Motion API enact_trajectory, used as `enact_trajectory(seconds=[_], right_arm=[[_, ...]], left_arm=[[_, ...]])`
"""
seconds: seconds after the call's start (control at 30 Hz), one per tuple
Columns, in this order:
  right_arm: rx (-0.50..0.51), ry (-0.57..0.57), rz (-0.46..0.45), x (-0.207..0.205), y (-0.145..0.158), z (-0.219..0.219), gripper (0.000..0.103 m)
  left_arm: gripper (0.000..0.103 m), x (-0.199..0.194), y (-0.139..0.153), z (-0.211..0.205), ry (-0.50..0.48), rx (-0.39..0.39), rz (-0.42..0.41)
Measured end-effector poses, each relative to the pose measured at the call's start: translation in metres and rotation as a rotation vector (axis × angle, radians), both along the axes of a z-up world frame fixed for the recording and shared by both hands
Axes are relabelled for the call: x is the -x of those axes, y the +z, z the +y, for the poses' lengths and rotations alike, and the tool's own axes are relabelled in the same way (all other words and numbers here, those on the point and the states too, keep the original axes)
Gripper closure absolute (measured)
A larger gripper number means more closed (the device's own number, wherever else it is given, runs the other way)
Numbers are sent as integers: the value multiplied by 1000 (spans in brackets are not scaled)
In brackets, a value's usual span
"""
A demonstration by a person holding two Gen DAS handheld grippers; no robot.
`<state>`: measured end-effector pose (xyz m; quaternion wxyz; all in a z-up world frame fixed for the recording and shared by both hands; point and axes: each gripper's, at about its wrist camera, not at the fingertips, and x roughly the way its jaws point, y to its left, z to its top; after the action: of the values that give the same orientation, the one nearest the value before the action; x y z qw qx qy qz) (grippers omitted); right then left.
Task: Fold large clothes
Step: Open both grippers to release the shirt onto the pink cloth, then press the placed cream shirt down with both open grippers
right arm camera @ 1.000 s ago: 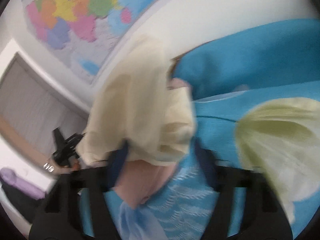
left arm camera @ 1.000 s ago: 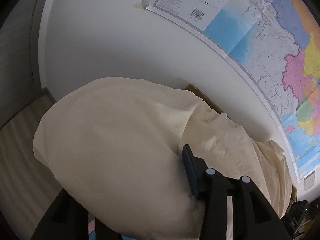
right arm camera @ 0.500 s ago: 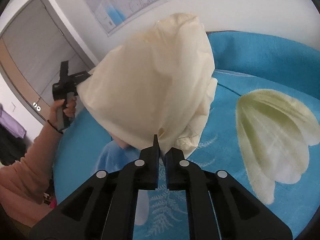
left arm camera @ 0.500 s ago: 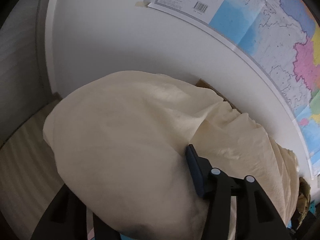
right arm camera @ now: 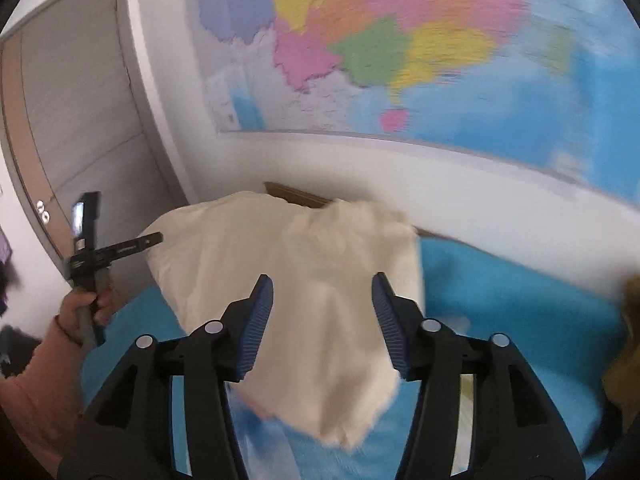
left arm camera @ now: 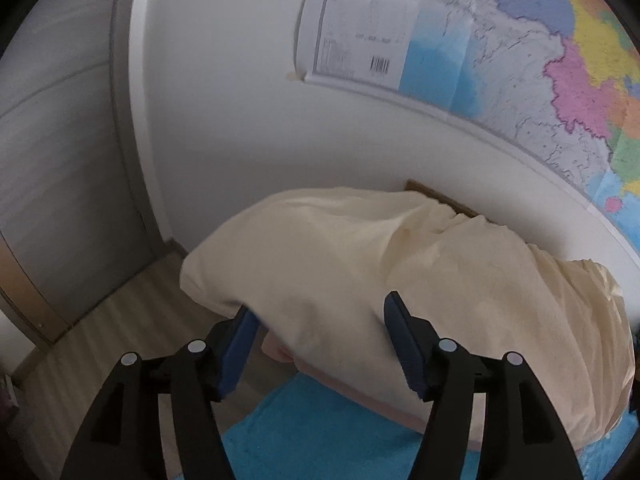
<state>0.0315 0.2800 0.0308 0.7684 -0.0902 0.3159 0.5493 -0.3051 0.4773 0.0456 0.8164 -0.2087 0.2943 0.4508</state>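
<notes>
We see the cream cotton garment (right arm camera: 320,292) lying bunched on the blue floral bedspread (right arm camera: 520,320); left gripper (left arm camera: 320,336) and right gripper (right arm camera: 322,320) both opening, gripping nothing; we judge most folds remain.

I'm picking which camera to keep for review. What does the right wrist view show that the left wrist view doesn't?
Only the right wrist view shows the person's hand holding the left gripper from outside, an orange sleeve, and the right gripper, jaws opening with cloth between them, unpinched.

Only the left wrist view shows the wooden floor and the map's barcode corner.

Both show the cream garment on the blue bedding, the wall map and the door.
</notes>
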Motion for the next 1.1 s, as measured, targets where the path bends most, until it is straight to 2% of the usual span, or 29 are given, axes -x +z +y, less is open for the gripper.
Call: enact_trajectory(seconds=[0.07, 0.13, 0.2, 0.3, 0.47, 0.57, 0.63, 0.8, 0.87, 1.0, 1.1], right_arm=[[54, 17, 3, -3, -15, 35, 55], [106, -6, 21, -6, -38, 45, 55], [172, -5, 107, -14, -72, 59, 56], [156, -11, 156, -19, -94, 55, 56], [160, -25, 163, -16, -95, 51, 54], [145, -45, 158, -9, -86, 41, 52], [126, -53, 135, -1, -79, 36, 47], [59, -59, 97, 14, -66, 30, 47], [48, -70, 42, 23, -62, 30, 46], [66, -41, 6, 30, -68, 41, 43], [99, -39, 38, 26, -84, 40, 45]], left_arm=[[34, 0, 5, -6, 8, -22, -5], [31, 0, 9, -19, -4, -68, -4], [29, -1, 11, -31, -4, -88, -5], [28, -11, 7, -46, -110, -62, -12], [28, -38, -2, -66, -200, -32, 0], [20, -51, -9, -74, -217, -25, 3], [19, -56, -11, -82, -221, -42, 13], [19, -61, -13, -103, -239, -72, 35], [19, -63, -10, -112, -245, -97, 44], [18, -68, -5, -126, -256, -125, 48], [16, -69, -3, -132, -259, -133, 47]])
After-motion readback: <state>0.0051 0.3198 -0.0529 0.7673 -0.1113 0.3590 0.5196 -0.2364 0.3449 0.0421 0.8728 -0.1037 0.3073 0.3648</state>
